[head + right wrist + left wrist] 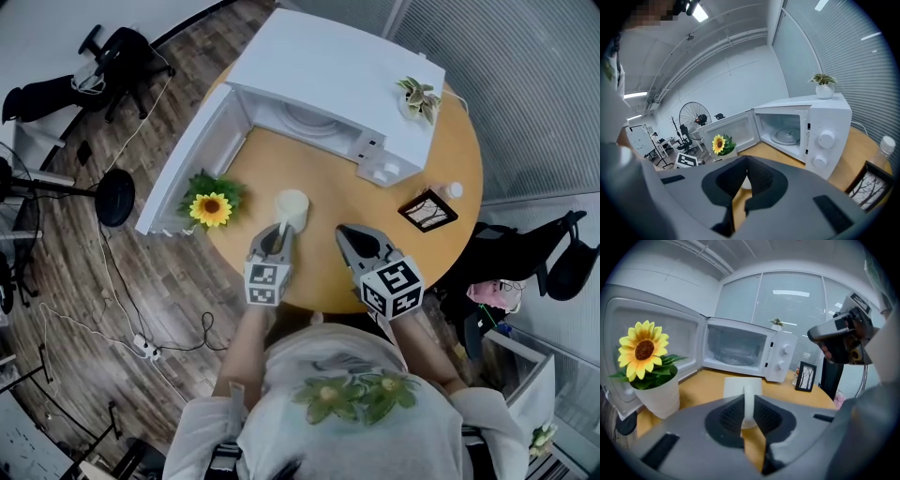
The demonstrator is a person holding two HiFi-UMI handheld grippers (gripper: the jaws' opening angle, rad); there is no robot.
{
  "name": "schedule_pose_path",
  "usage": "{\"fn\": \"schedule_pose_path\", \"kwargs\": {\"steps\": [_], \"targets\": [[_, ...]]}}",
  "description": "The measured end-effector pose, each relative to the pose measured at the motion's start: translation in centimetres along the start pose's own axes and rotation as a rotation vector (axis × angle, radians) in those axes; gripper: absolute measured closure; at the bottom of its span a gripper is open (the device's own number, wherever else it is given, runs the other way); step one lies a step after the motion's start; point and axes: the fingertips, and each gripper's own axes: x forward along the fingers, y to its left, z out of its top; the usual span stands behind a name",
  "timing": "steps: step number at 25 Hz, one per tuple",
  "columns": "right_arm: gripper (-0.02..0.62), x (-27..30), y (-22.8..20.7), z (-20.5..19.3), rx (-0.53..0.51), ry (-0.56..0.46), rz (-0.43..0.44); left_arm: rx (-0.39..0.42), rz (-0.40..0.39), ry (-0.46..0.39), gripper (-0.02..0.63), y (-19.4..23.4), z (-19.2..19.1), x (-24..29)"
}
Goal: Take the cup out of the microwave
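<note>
While the cup (292,207) is seen outside the microwave (330,82), over the bare wood of the round table (323,183) in front of the oven's open cavity, its handle (748,401) is pinched between the jaws of the left gripper (279,234), which are closed on it. Whether the cup's base rests on the tabletop cannot be told. The cup is kept upright, with its handle turned toward the person.

The right gripper (350,235) is held just beside the left one, apart from the cup; its jaws are brought together at the tips and nothing is gripped between them.

The microwave door (190,157) is swung wide open to the left, and the glass turntable (788,136) inside is seen bare. A potted sunflower (210,207) is placed near the door's lower edge, left of the cup. A small potted plant (418,97) is set on top of the microwave. To the right of the microwave, a framed picture (428,211) and a small bottle (454,190) are found near the table's edge.
</note>
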Motion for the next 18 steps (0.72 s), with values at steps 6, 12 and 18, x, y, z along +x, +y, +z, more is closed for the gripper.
{"fn": "schedule_pose_path", "kwargs": {"steps": [6, 12, 18], "targets": [[0.578, -0.1, 0.2, -0.1, -0.005, 0.004, 0.003, 0.036, 0.008, 0.013, 0.558, -0.3, -0.1, -0.5], [0.579, -0.3, 0.4, -0.5, -0.007, 0.009, 0.007, 0.037, 0.013, 0.031, 0.554, -0.5, -1.1, -1.0], [0.578, -0.5, 0.5, -0.7, -0.01, 0.013, 0.004, 0.036, 0.007, 0.083, 0.554, -1.0, -3.2, -1.1]]}}
